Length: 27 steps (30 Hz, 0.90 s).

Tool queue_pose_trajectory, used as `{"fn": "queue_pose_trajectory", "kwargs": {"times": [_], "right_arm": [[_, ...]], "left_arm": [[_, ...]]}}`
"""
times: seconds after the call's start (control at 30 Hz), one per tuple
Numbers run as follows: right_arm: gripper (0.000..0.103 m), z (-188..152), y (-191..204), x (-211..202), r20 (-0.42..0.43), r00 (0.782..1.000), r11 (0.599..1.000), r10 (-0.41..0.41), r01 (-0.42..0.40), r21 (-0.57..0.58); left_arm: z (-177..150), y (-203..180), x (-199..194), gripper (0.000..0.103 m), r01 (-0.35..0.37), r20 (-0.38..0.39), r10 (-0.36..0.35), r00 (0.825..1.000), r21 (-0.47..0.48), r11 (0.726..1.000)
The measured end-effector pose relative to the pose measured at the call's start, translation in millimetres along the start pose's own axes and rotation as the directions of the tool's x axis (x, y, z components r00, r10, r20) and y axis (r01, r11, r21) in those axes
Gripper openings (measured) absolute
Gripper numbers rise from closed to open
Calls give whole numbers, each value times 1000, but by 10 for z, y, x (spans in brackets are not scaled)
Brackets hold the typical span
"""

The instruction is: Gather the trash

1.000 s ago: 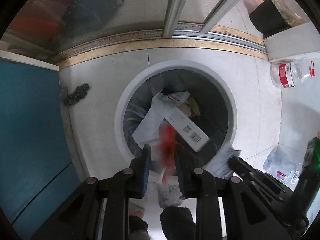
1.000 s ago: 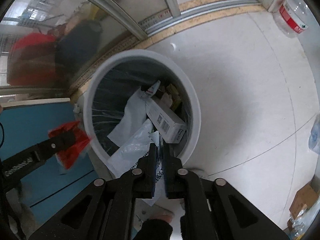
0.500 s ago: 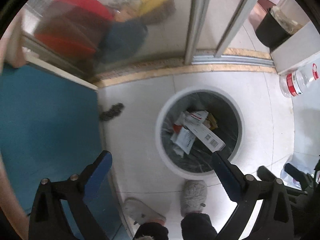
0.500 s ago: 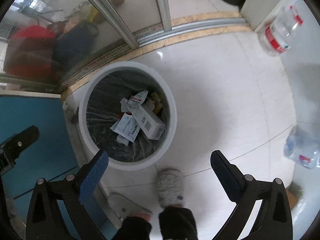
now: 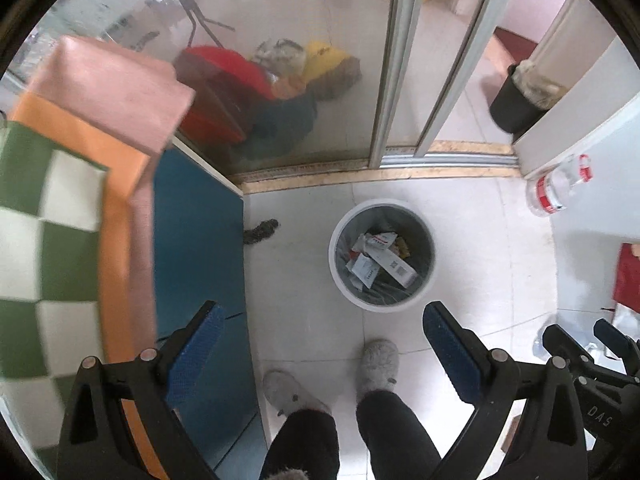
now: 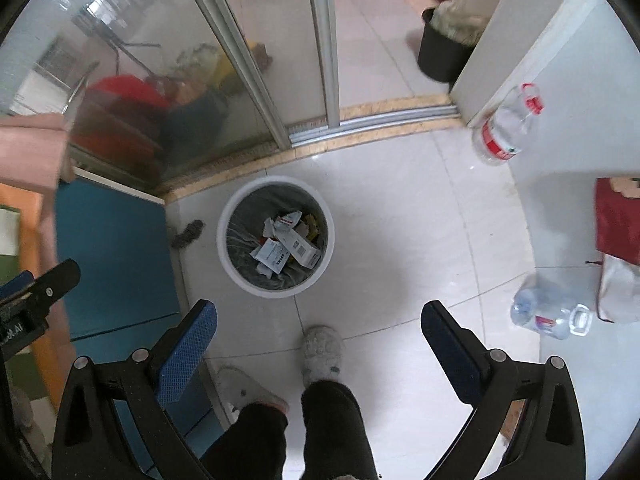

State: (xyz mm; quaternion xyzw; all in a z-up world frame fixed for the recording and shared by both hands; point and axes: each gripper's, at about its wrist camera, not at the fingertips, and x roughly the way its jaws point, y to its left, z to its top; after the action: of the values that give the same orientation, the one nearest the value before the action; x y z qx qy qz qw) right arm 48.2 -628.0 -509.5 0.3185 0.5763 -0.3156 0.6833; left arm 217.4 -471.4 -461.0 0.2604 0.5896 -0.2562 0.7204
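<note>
**Trash dropped, both tongs lifted clear**

A second ago both tongs hung low over the bin (image 5: 382, 255), the left pinching a red wrapper and the right pinched on a pale packet; now both sit high above it and the bin looks far smaller in each view. Their jaws have just been opening, and nothing lies between them. The left tongs (image 5: 320, 340) and right tongs (image 6: 319, 330) gape wide and empty, pointing down at the floor.

The trash (image 6: 288, 242) lies inside the bin: a long white box with a barcode, flat white packets and some yellow scraps, on a clear liner. A red sliver beside the packets in the left view may be the dropped wrapper, though it is too small to be sure. The wide jaws and the height fit a finished drop, with the hands freed for the next piece.

Candidates lie near: a clear bottle (image 6: 550, 314) on its side to the right, and a bigger bottle (image 6: 506, 130) with a red label against the white wall. A dark clump (image 6: 187, 233) sits on the floor just left of the bin.

The floor (image 6: 400, 220) is pale glossy tile. The person's slippers (image 6: 322, 354) stand just this side of the bin. A blue panel (image 5: 196, 240) rises on the left under a chequered cloth (image 5: 48, 240). Behind the bin runs a sliding glass door (image 5: 288, 92) on a metal track, clutter blurred beyond it, and a black pot (image 6: 444, 54) stands past the threshold.
</note>
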Motion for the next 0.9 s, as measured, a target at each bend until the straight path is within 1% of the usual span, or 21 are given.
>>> {"fn": "queue_pose_trajectory", "kwargs": {"times": [0.1, 0.13, 0.23, 0.3, 0.47, 0.53, 0.6, 0.67, 0.77, 0.83, 0.9], "right_arm": [[103, -74, 28, -550, 20, 1000, 1000, 14, -14, -8], [103, -101, 38, -709, 28, 999, 1000, 16, -16, -13], [103, -174, 45, -1178, 50, 998, 999, 36, -35, -22], [103, -204, 51, -1482, 69, 997, 998, 43, -41, -37], [103, -260, 65, -2039, 101, 992, 996, 72, -67, -58], [103, -246, 100, -2187, 107, 990, 994, 96, -89, -62], [103, -223, 184, -2338, 118, 986, 991, 119, -111, -77], [103, -177, 308, -2438, 125, 982, 987, 138, -127, -95], [103, -116, 649, -2610, 134, 975, 978, 175, -157, -139], [103, -104, 1023, -2713, 141, 969, 966, 202, -173, -195], [103, -144, 1503, -2737, 119, 966, 950, 229, -195, -245]], "left_arm": [[-85, 33, -486, 102, -2, 13, 2, 1000, 1, 1000], [-111, 28, -588, 102, -4, 18, 4, 1000, -1, 1000], [-192, 63, -1017, 102, 20, 34, -19, 999, -14, 1000], [-229, 95, -1236, 102, 35, 45, -34, 998, -27, 999], [-300, 200, -1765, 102, 64, 100, -59, 993, -51, 997], [-297, 267, -1915, 102, 48, 136, -38, 990, -71, 996], [-286, 379, -2094, 102, 26, 186, -7, 982, -103, 994], [-280, 580, -2250, 102, 23, 233, 12, 972, -145, 989], [-305, 1013, -2442, 102, 14, 283, 54, 958, -231, 973], [-360, 1430, -2535, 102, 13, 308, 82, 948, -296, 955], [-426, 1825, -2575, 103, 10, 301, 101, 948, -345, 938]]}}
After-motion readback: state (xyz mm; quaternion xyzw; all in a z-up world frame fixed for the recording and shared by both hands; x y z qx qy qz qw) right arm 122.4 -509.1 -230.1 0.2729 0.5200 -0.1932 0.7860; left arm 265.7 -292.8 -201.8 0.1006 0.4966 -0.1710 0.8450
